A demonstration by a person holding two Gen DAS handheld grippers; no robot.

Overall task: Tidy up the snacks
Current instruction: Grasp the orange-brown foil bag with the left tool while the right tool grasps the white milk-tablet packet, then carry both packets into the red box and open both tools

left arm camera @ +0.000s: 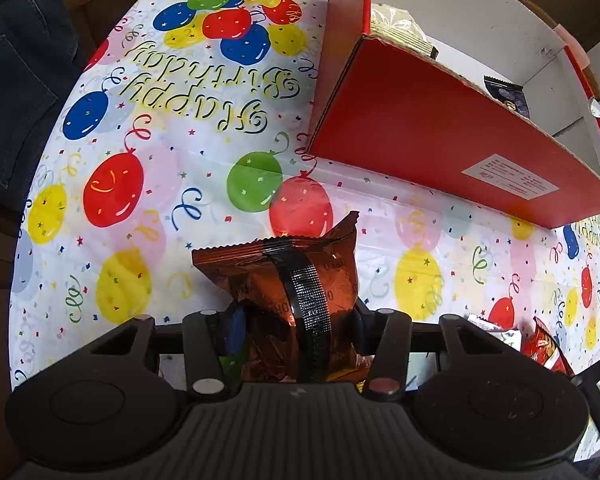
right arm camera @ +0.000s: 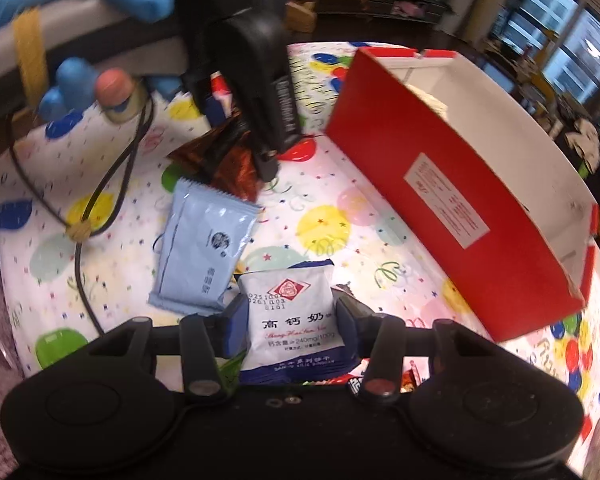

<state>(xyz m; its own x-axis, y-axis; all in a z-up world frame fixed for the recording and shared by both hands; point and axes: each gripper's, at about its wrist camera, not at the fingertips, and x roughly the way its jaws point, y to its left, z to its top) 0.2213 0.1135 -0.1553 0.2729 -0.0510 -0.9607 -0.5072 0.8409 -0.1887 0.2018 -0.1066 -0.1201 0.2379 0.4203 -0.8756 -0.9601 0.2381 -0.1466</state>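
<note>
Nearest lens, R view: right gripper, blue pads pressed on both sides of a white-and-blue snack packet, jaws narrowed to packet width; packet held upright above the table's near edge. L view: left gripper likewise clamped on a copper foil snack bag, bag crumpled between the pads, crimped top free above them. Handling (est.): both items light, soft, air-filled; foil film slick, contents prob. brittle, so a mid-body pinch w/ modest force suits; a hold at the crimped seam risks slip. Surroundings, large to small: table w/ balloon-print birthday cloth; red open-top carton toward the far right corner, white inside, a few packets already in it, likely the destination; its near wall stands tall, so packets must clear the rim. Pale-blue sachet lies flat near table centre, just beside the held packet. Red snack packs at the near right edge. Black cable trails across the left side, a snag risk.
</note>
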